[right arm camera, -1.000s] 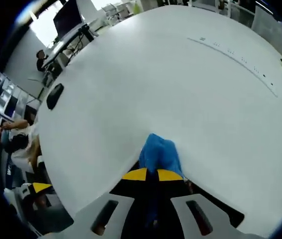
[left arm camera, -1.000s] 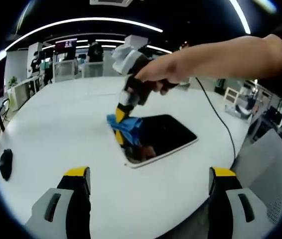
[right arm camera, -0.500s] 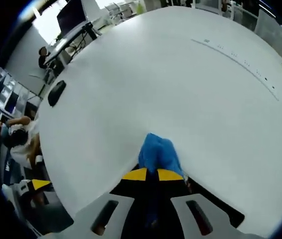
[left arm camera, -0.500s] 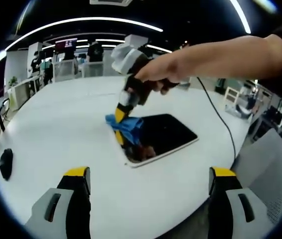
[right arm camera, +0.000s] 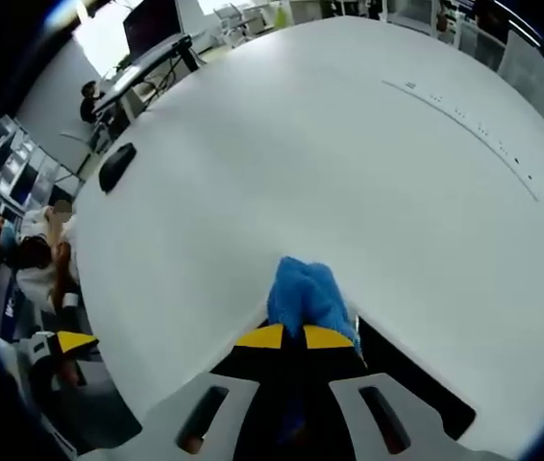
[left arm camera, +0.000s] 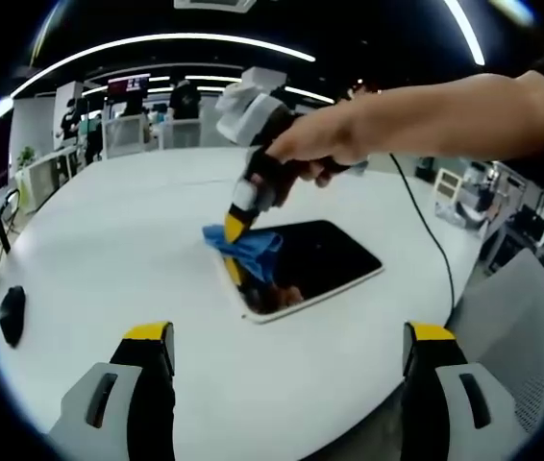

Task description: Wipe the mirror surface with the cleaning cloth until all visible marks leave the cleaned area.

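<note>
A dark mirror (left arm camera: 325,257) in a white frame lies flat on the white table (left arm camera: 109,230). In the left gripper view a hand holds my right gripper (left arm camera: 235,230) tip-down over the mirror's far left corner, shut on a blue cleaning cloth (left arm camera: 248,248) that rests on the glass. In the right gripper view the cloth (right arm camera: 306,296) bulges out beyond the closed yellow tips of my right gripper (right arm camera: 287,336), with the mirror (right arm camera: 416,384) dark beneath. My left gripper (left arm camera: 289,336) hovers near the table's front edge, jaws wide apart and empty.
A black mouse (left arm camera: 11,315) lies at the table's left edge, also seen as the mouse (right arm camera: 116,165) in the right gripper view. A black cable (left arm camera: 428,235) runs across the table right of the mirror. Desks and people stand far behind.
The right gripper has slid the cloth slightly towards the mirror's far left corner and lifted a little. The left gripper has stayed still.
</note>
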A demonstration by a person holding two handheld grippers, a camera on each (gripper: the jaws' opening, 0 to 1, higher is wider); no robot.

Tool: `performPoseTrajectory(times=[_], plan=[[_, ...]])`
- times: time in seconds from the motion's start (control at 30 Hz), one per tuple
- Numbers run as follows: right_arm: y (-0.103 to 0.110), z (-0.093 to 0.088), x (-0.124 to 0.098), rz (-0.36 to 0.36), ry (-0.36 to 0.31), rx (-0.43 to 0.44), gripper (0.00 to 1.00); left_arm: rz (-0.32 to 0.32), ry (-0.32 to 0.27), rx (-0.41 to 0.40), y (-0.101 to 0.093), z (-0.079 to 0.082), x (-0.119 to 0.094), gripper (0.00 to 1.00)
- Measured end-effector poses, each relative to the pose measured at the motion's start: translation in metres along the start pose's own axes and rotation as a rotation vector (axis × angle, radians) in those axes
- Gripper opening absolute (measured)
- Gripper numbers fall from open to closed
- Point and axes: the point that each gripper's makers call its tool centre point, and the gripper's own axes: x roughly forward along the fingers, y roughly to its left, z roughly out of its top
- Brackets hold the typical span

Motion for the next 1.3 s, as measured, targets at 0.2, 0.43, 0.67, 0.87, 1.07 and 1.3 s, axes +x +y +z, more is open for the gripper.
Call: performPoseTrajectory(times=[0.2, 0.43, 0.67, 0.87, 1.07, 1.3], plan=[[0.006, -0.006, -0.003, 0.006, -0.001, -0.001, 0.0, 0.002, -0.003, 0.001, 0.0, 0.001, 0.0, 0.99], [0.015, -0.013, -0.005, 0.013, 0.004, -0.018, 0.0, 0.002, -0.002, 0.001, 0.0, 0.0, -0.001, 0.99], [0.019, -0.016, -0.003, 0.022, 0.004, -0.021, 0.0, 0.002, -0.002, 0.003, 0.0, 0.001, -0.001, 0.99], [0.023, -0.019, 0.0, 0.035, -0.006, -0.01, 0.0, 0.002, -0.003, 0.006, -0.001, 0.001, -0.001, 0.99], [0.032, -0.028, -0.005, 0.039, -0.012, -0.014, 0.0, -0.001, 0.001, 0.012, -0.001, 0.001, 0.0, 0.99], [0.033, -0.029, -0.007, 0.048, -0.026, -0.012, 0.0, -0.002, 0.003, 0.024, -0.002, 0.001, 0.0, 0.99]])
